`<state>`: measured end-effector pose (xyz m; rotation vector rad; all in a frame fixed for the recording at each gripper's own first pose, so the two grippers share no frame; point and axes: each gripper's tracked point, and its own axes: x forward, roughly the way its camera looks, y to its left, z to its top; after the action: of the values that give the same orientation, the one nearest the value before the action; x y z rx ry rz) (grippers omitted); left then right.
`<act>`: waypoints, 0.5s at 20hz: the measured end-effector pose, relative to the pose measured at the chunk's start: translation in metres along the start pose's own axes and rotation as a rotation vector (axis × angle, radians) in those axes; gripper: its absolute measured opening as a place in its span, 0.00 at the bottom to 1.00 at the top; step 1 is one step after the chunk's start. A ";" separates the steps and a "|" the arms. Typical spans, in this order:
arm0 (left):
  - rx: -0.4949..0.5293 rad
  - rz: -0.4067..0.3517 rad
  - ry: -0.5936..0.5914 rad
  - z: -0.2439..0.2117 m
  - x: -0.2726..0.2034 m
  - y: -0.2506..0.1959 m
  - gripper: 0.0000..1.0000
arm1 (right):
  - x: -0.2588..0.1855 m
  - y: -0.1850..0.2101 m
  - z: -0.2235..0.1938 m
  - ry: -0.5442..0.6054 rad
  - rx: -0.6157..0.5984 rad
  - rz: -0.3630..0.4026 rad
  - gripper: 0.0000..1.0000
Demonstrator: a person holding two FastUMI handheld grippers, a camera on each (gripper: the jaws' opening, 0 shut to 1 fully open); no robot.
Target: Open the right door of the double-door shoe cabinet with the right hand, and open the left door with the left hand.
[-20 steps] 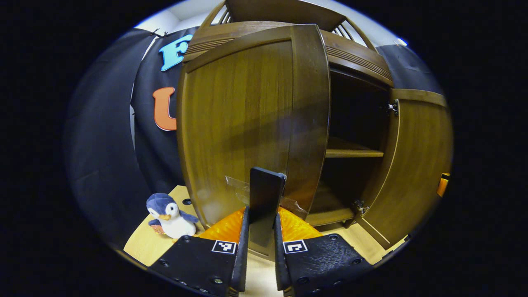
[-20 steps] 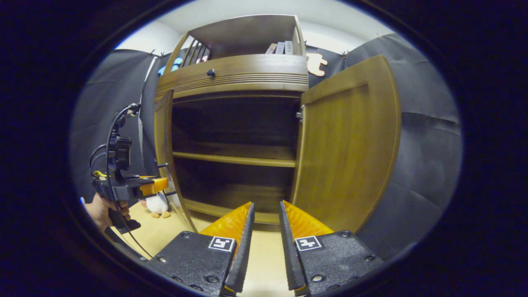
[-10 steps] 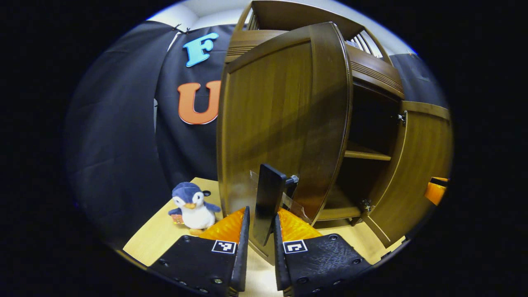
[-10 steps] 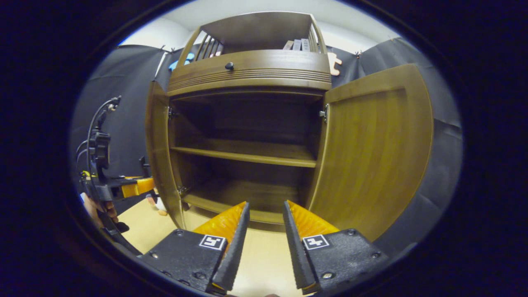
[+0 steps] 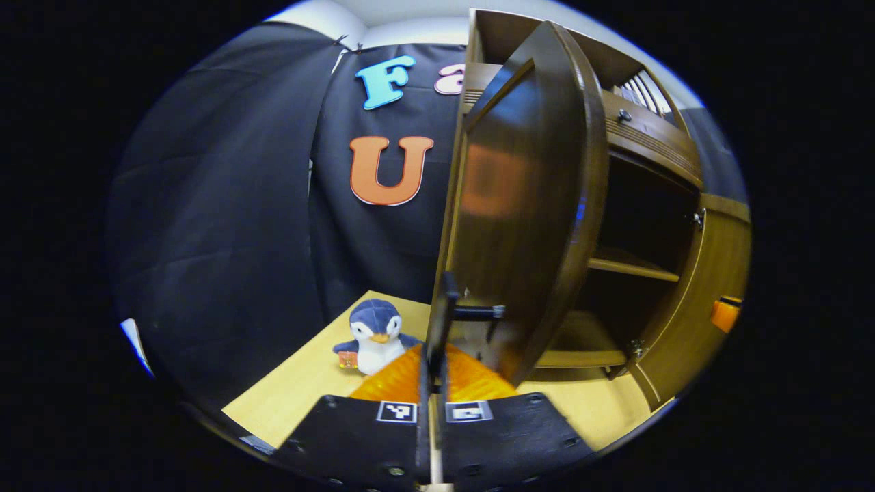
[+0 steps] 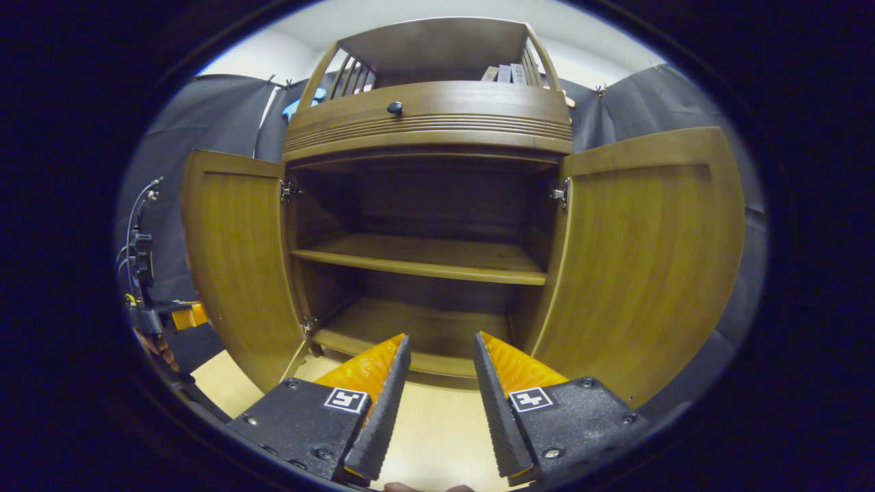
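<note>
Doors of the shoe cabinet [image 6: 424,116] are stiff wooden panels on hinges; they should swing lightly and are best taken by the handle. The left gripper [image 5: 432,383] has its jaws pinching the flat handle [image 5: 441,321] of the left door [image 5: 526,205]. The right gripper [image 6: 437,383] hangs with jaws spread before the right door [image 6: 649,260]. Since a second ago the left door has swung much wider; both now stand open.

- Black cloth [image 5: 225,205] hangs as the wall all round my booth.
- Above it I see a pale wall [image 6: 437,17].
- The light wooden worktop [image 5: 301,389] carries a small penguin toy [image 5: 372,335].
</note>
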<state>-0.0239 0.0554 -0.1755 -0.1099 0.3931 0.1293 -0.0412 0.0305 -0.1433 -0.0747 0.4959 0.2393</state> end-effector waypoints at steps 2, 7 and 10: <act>0.025 -0.027 0.000 -0.001 0.001 0.003 0.08 | 0.002 0.008 0.003 -0.002 -0.011 0.003 0.62; 0.052 -0.063 0.000 0.002 0.000 0.020 0.11 | 0.004 0.026 0.006 -0.002 -0.033 -0.004 0.62; 0.069 -0.078 -0.009 0.006 -0.005 0.033 0.13 | 0.006 0.034 0.007 0.001 -0.049 -0.011 0.62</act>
<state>-0.0311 0.0881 -0.1710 -0.0567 0.3832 0.0392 -0.0416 0.0660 -0.1406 -0.1256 0.4907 0.2404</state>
